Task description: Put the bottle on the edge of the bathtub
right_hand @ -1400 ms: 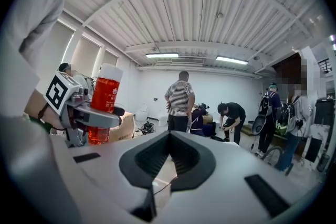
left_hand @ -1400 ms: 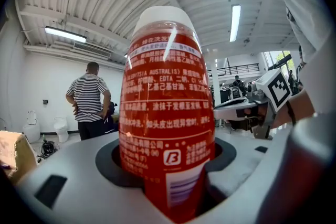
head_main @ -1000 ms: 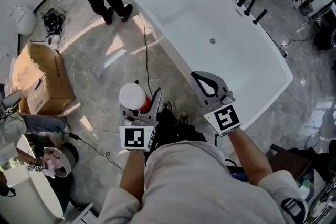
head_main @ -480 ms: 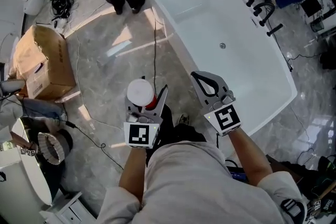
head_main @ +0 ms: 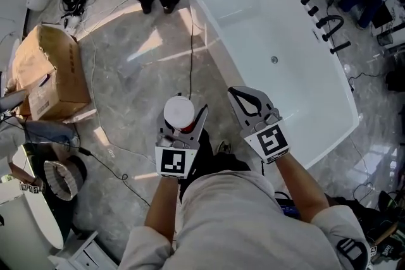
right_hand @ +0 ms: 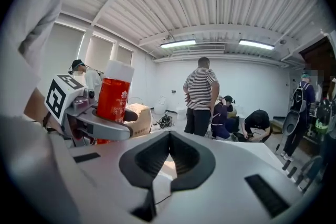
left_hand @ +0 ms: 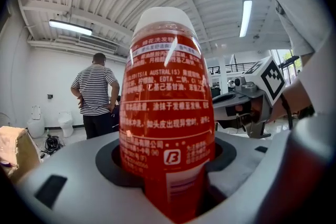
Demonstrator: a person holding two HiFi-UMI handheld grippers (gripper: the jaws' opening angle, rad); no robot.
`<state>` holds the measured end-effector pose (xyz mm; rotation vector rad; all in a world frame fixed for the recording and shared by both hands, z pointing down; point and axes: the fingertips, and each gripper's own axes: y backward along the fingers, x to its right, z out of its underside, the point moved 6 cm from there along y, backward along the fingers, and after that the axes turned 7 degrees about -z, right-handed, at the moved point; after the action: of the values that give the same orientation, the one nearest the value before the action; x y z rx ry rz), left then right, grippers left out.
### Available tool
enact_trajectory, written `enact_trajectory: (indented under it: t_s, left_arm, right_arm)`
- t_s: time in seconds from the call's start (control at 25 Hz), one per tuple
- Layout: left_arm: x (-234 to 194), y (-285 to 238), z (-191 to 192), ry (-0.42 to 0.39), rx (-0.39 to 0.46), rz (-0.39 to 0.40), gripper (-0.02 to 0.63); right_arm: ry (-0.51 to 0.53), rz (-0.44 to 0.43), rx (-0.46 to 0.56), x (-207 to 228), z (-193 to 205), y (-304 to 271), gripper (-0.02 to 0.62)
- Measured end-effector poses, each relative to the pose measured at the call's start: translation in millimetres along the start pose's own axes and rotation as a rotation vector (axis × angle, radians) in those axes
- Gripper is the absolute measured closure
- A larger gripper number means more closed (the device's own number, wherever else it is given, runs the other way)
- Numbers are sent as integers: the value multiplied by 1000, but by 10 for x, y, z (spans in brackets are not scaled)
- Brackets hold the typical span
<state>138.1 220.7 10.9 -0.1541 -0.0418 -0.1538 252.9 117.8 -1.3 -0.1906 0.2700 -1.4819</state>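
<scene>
Open cardboard box (head_main: 54, 73) sits on grey floor (head_main: 139, 92).

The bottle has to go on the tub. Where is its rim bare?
The long rim by the floor cable is bare, so is the end rim past the right gripper. Taps crowd the far rim.

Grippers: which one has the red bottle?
The left gripper, its jaws clamped round the red bottle; the right gripper is shut with nothing between its jaws.
</scene>
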Motion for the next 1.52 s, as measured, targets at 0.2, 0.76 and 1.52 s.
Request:
enact_trajectory:
  t_s: [0.2, 0.76, 1.52]
  left_arm:
    - [-392, -208, 72, 30, 8, 39, 308]
    - [-1599, -883, 398, 11, -59, 114, 308]
    - [-2082, -1791, 856, 72, -169, 115, 309]
  right_arm:
    - [-22, -19, -59, 68, 37, -460, 589]
    - [-53, -81, -113, 291, -177, -1855, 589]
    - [-28, -165, -114, 913, 15, -2650, 589]
